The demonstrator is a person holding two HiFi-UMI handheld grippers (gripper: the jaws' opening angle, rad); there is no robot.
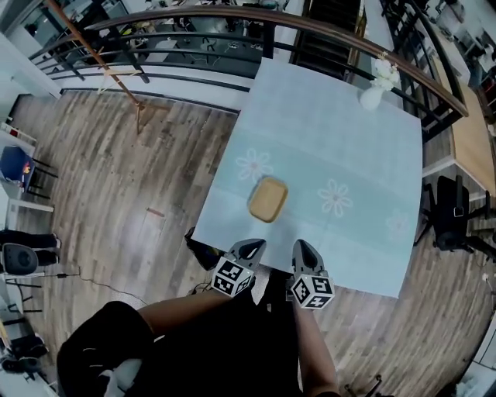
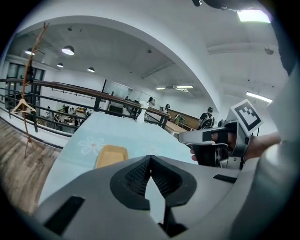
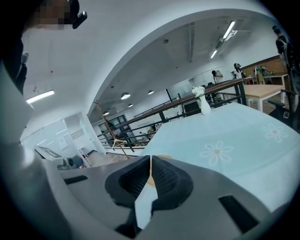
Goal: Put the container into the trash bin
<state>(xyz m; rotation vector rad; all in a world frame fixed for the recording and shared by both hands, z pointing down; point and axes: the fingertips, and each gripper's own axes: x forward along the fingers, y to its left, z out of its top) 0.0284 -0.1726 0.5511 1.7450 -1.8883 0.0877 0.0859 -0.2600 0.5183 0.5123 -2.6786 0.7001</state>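
Observation:
A shallow tan container (image 1: 268, 198) lies on the pale blue daisy-print tablecloth (image 1: 341, 132), near the table's front left part. In the left gripper view the container (image 2: 111, 155) shows just beyond the jaws, left of centre. My left gripper (image 1: 252, 248) hangs over the table's near edge, jaws closed tip to tip with nothing between them. My right gripper (image 1: 302, 250) sits beside it, also shut and empty. The right gripper (image 2: 187, 137) shows in the left gripper view, held by a hand. In the right gripper view the container (image 3: 161, 157) peeks over the jaws. No trash bin is in view.
A white vase with flowers (image 1: 375, 87) stands at the table's far right corner. A curved dark railing (image 1: 186, 23) runs behind the table. A wooden coat stand (image 1: 101, 58) is at the left, a black chair (image 1: 449, 213) at the right, over wood-plank floor (image 1: 116, 209).

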